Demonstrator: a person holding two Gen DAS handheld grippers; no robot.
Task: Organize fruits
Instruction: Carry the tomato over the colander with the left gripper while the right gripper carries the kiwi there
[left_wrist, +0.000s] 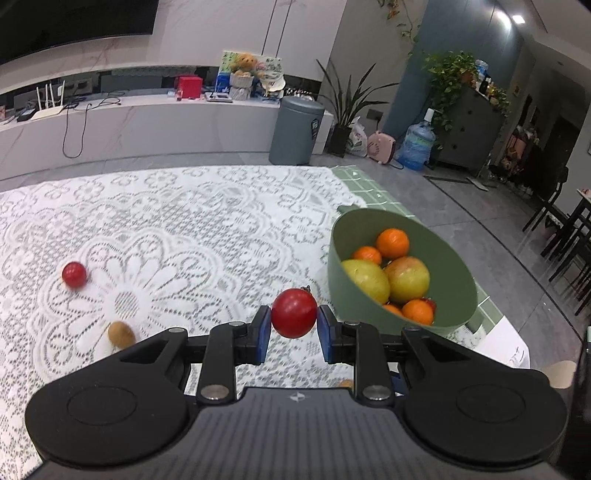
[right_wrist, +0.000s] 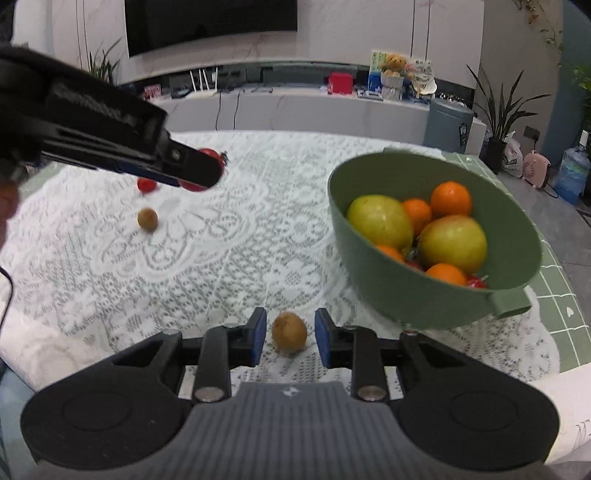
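Left gripper (left_wrist: 294, 325): blue pads pinch a red tomato (left_wrist: 294, 313), held above the lace tablecloth (left_wrist: 184, 206).
Right gripper (right_wrist: 290, 338): fingers spread, a brown kiwi (right_wrist: 289, 333) lying on the cloth between them, touching neither pad.
Green bowl (right_wrist: 517, 221): at the table's right side, holding oranges, two yellow-green apples and small tomatoes.
Loose fruit: a second red tomato (left_wrist: 74, 274) and another kiwi (left_wrist: 121, 333) lie on the cloth, left of the held tomato.
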